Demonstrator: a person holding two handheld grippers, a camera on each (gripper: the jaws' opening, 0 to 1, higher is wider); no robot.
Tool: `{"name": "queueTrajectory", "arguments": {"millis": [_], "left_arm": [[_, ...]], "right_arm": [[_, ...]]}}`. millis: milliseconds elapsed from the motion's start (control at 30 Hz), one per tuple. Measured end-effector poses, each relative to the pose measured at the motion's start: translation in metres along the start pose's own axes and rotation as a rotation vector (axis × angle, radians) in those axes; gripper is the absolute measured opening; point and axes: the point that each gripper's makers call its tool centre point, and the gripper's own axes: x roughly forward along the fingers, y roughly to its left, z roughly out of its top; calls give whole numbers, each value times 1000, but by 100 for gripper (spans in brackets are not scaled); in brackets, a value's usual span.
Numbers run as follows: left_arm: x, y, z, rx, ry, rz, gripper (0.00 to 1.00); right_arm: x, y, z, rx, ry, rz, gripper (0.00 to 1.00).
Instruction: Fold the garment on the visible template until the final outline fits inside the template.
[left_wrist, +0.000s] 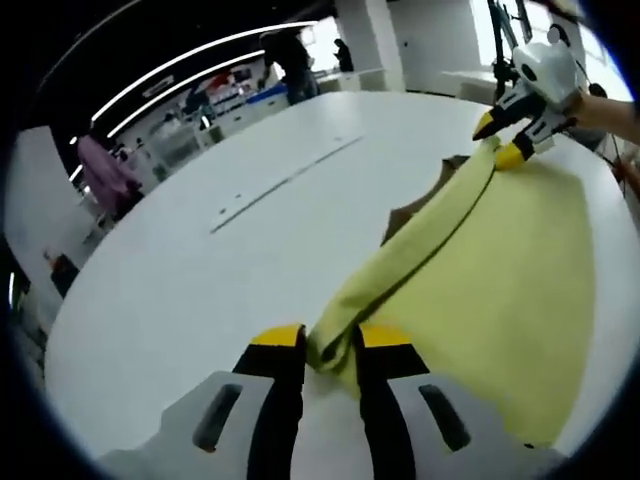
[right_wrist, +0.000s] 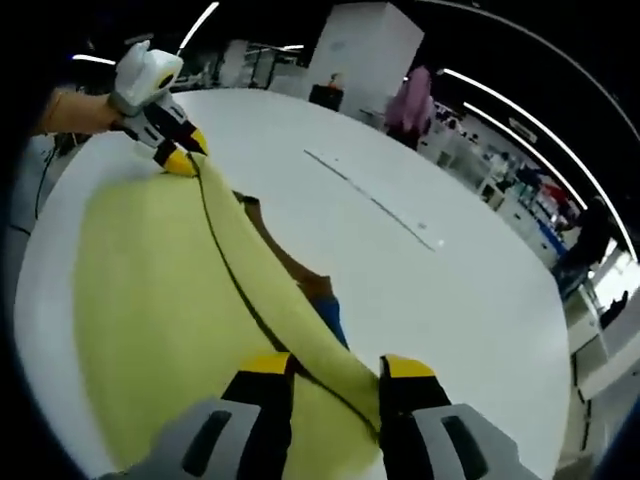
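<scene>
One yellow garment on one white counter — that's it for cloth. Two grippers: the left gripper at the bottom of the frame, the right gripper upper right — each with two yellow-tipped fingers.

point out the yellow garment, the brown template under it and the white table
yellow fabric garment (left_wrist: 500, 270), left gripper view, flat spread part
brown template (left_wrist: 405, 220), left gripper view, edge poking out beside the fold
white round table (right_wrist: 420, 290), right gripper view, bare top
</scene>
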Motion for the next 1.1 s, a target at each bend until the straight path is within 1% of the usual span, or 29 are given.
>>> {"name": "queueTrajectory", "arguments": {"millis": [67, 133, 200, 267, 300, 333, 433, 500, 533, 567, 600, 667, 700, 733, 800, 867, 933, 1033, 1100], "left_arm": [[1, 2, -1, 6, 3, 11, 11], [0, 3, -1, 4, 2, 11, 9], [0, 5, -1, 7, 7, 17, 8], [-2, 8, 3, 16, -9, 33, 6], [-3, 10, 5, 11, -19, 36, 5], [-4, 11, 7, 2, -27, 41, 5], [1, 16, 7, -24, -21, 52, 4], [3, 22, 9, -109, -41, 82, 4], [4, 22, 11, -151, -56, 75, 4], [5, 22, 11, -214, -66, 65, 4], [6, 23, 11, -258, -69, 65, 4], [8, 24, 7, -308, -61, 64, 5], [8, 27, 4, -319, -53, 75, 5], [7, 28, 2, -342, -48, 91, 5], [5, 29, 5, -395, -72, 86, 5], [2, 33, 4, -399, -74, 86, 5], [-2, 34, 5, -401, -79, 89, 8], [-7, 35, 6, -406, -82, 83, 11], [-12, 33, 6, -402, -79, 81, 12]], "right_arm": [[-1, -5, -1, -23, 12, -28, 21], [-4, -9, 0, -47, 13, -49, 15], [-7, -14, 3, -50, 4, -62, 9], [-9, -23, 5, -45, -9, -85, 5], [-9, -26, 5, -37, -14, -84, 1], [-8, -29, 5, -18, -20, -88, 0], [-3, -34, 3, 29, -24, -87, 0], [-1, -38, 3, 110, -38, -100, 0], [0, -40, 3, 142, -44, -99, 0], [0, -41, 3, 178, -45, -98, 0], [1, -44, -1, 236, -31, -105, 0], [2, -45, -5, 269, -9, -105, 0], [2, -47, -8, 288, 1, -111, 0], [3, -50, -10, 293, -2, -111, 1], [3, -51, -11, 325, -2, -112, 4], [2, -53, -11, 341, -7, -107, 7], [0, -54, -10, 363, -7, -100, 11], [-4, -56, -10, 425, -7, -97, 22], [-8, -57, -12, 427, 6, -103, 26]]}}
